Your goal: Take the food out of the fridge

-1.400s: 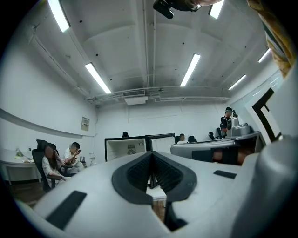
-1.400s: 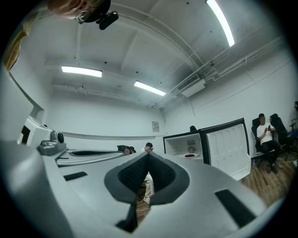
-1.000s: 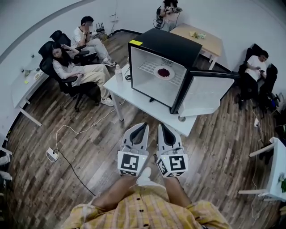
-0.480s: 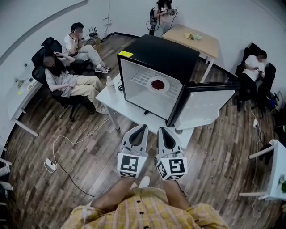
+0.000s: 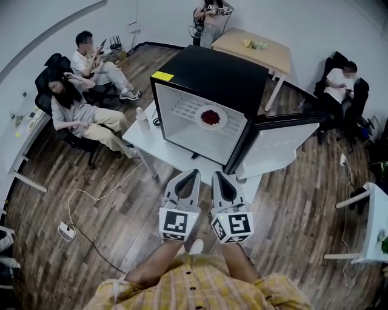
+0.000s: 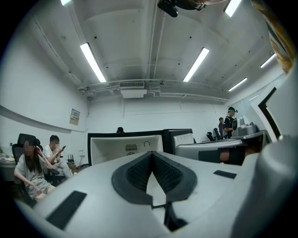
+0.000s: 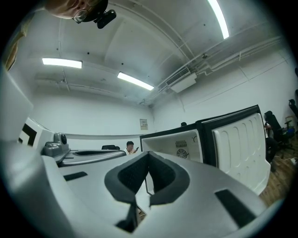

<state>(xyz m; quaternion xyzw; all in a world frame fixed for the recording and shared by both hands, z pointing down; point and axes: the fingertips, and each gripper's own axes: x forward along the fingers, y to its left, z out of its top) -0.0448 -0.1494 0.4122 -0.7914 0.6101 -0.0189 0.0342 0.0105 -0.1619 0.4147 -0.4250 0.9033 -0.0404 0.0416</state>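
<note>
A black mini fridge (image 5: 212,75) stands on a white table (image 5: 173,154), its door (image 5: 276,142) swung open to the right. Inside, a white plate of red food (image 5: 210,117) lies on the wire shelf. My left gripper (image 5: 194,173) and right gripper (image 5: 217,175) are side by side, short of the table's near edge and pointing at the fridge. Both are shut and hold nothing. In the left gripper view the fridge's white inside (image 6: 123,149) shows beyond the shut left gripper (image 6: 152,157). In the right gripper view the fridge (image 7: 179,142) and its door (image 7: 237,144) show past the shut right gripper (image 7: 148,157).
A bottle (image 5: 142,119) stands on the table left of the fridge. Two people sit on chairs (image 5: 66,118) at the left, another sits at the right (image 5: 339,85), and one stands at the back (image 5: 209,15). A cable and power strip (image 5: 65,230) lie on the wooden floor.
The fridge and table have come nearer and shifted left in the head view as I move toward them. Both grippers stay shut, side by side.
</note>
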